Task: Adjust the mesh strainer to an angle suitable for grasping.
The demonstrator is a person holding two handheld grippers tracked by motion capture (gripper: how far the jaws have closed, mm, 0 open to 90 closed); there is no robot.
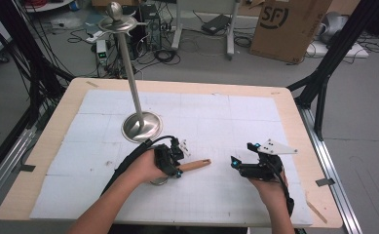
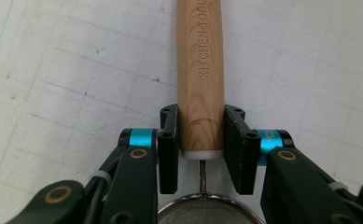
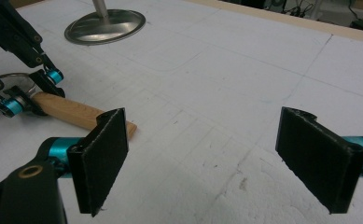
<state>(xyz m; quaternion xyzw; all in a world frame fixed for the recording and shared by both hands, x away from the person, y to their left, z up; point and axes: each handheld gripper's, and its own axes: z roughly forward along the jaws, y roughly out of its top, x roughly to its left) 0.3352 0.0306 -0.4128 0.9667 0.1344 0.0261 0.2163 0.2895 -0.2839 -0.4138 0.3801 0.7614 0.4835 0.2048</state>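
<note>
Two hand-held grippers: both mine, one in each hand, over the white-covered counter (image 1: 216, 122).

High view, left hand-held gripper (image 1: 176, 165): I have it clamped near the sieve end of a strainer's wooden handle (image 1: 195, 165), which lies flat on the counter, free end pointing toward my right hand.
High view, right hand-held gripper (image 1: 242, 155): held apart from the handle, jaws spread, nothing between them.
High view, metal stand (image 1: 134, 92): upright on its round base, beyond my left hand.

Left gripper view, grip (image 2: 201, 135): both pads press against the sides of the wooden handle (image 2: 200, 70), stamped KITCHEN TOOL; jaws narrow, holding it.
Left gripper view, strainer mesh bowl (image 2: 202, 212): its rim and wire neck sit just below the pads.

Right gripper view, right hand-held gripper (image 3: 202, 158): jaws wide, bare counter between the pads.
Right gripper view, wooden handle (image 3: 83, 114): lying on the counter beyond my left-hand pad, its far end in the left hand-held gripper (image 3: 32, 91).
Right gripper view, stand base (image 3: 105, 24): farther back.
</note>
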